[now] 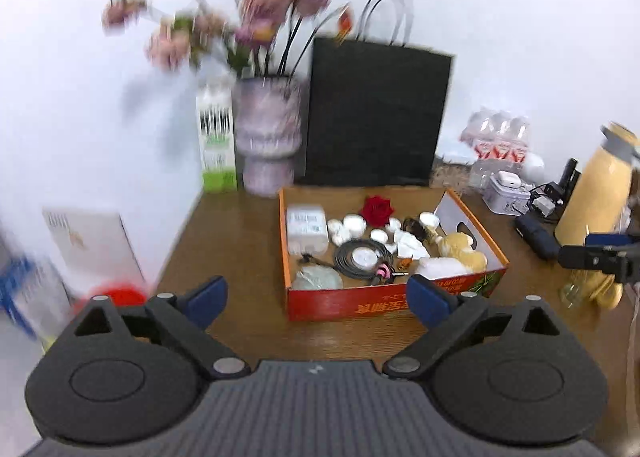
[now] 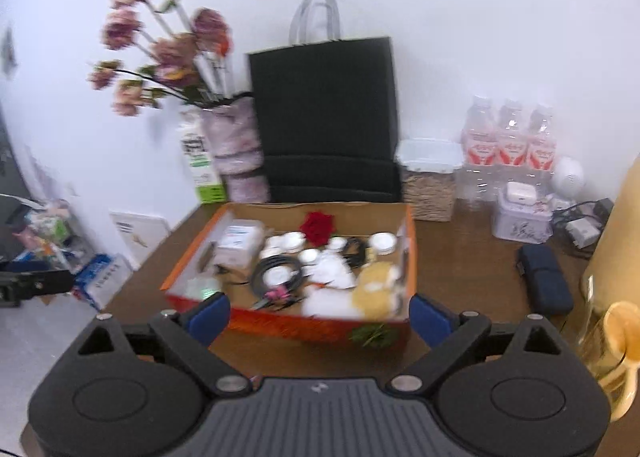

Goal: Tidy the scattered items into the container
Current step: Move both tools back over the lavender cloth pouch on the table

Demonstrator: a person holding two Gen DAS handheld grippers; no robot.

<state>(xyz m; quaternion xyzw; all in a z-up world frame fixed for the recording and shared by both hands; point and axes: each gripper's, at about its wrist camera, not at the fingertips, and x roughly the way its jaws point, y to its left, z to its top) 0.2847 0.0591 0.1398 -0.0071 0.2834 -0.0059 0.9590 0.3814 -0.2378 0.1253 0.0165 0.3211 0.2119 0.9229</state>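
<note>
So, both tools are seen held back from the orange cardboard box (image 1: 394, 299), which sits on the brown wooden bench (image 1: 240, 241) in front of a black paper bag (image 1: 376, 113). The left tool (image 1: 316, 295) is spread wide with nothing between its blue pads, and the same can be said of the right tool (image 2: 318, 317): jaws apart, nothing pinched.

The small stuff is all seen inside the box: a white packet with a printed label (image 1: 306, 227), a red rose head (image 1: 377, 209), several small white round pots (image 1: 354, 223), a coiled black cable (image 1: 360, 257), crumpled white tissue (image 1: 408, 245), a yellowish plush toy (image 1: 460, 249) and something pale green in the near left corner (image 1: 318, 281). The packet's label is too blurred to be read.

Yellow characters are printed on the red front wall of the box, upside down from the left view; they can't be made out properly. A green leafy picture is shown near the right end of that wall.

Behind the box, a pink vase of faded pink flowers (image 1: 268, 133) is stood next to a white and green carton (image 1: 216, 141), whose print is smeared. To the right, water bottles with red and white labels (image 2: 508, 141), a white tin (image 2: 520, 217) and a dark blue case (image 2: 544, 281) are left on the bench; none of the labels can be read.
</note>
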